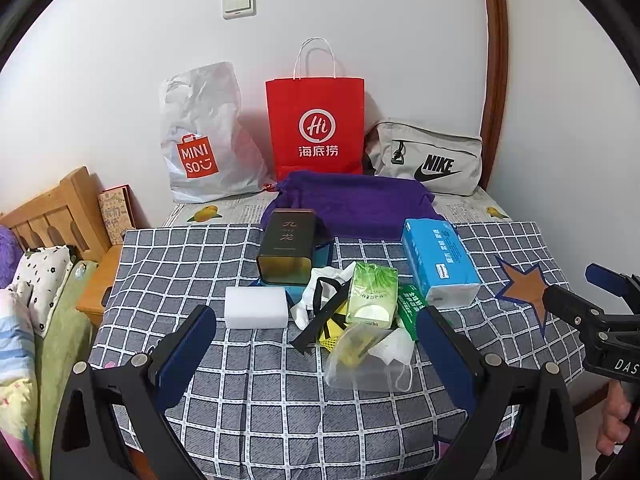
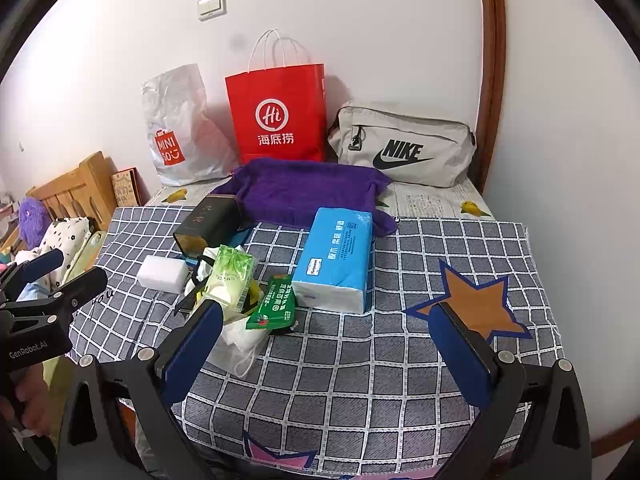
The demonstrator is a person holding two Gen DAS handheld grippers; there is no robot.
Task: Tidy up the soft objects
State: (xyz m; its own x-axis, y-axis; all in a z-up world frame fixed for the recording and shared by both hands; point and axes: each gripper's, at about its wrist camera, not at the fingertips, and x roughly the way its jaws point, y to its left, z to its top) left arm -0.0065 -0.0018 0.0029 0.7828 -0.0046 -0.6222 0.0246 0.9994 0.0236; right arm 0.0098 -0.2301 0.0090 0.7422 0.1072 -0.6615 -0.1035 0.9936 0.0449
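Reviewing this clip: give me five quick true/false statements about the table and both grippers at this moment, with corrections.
1. Both the left gripper and the right gripper are open and empty. True.
2. The red paper bag stands between the white plastic bag and the grey pouch. True.
3. The blue tissue pack stands upright. False: it lies flat on the checked cloth.
4. The purple towel hangs from the wall. False: it lies on the table.
5. The white sponge sits left of the clutter. True.

A home bedroom: wooden bed frame, bedding, shopping bags.
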